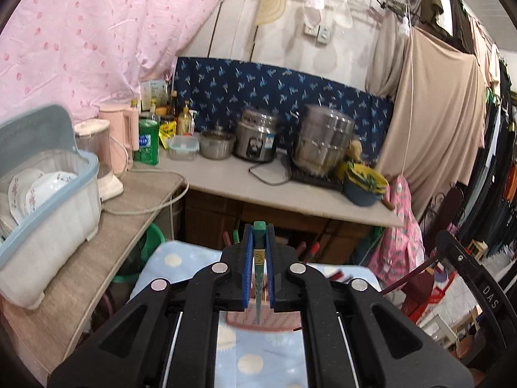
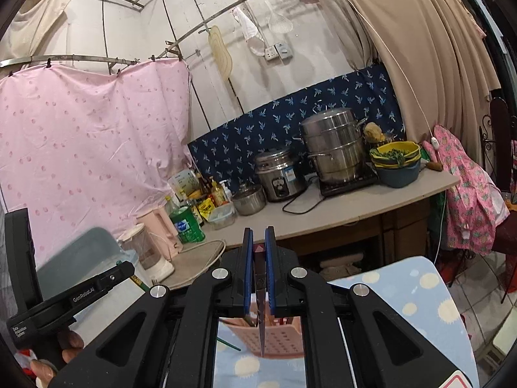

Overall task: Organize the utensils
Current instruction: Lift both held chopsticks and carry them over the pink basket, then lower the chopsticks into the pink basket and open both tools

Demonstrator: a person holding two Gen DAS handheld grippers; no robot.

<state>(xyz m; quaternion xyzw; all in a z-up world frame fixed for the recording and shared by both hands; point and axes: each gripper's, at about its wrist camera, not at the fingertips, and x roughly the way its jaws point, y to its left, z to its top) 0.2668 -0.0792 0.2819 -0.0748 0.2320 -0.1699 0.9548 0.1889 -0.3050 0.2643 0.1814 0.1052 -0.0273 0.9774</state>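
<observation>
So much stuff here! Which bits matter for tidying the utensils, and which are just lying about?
Part of the job:
left tongs shut on green chopstick
right tongs shut on dark utensil
pink holder

Just lying about:
steamer pot
rice cooker
green bottle
dish rack

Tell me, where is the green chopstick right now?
In the left wrist view, the slim green chopstick is pinched between the left gripper pads, above the pink perforated utensil holder.
</observation>
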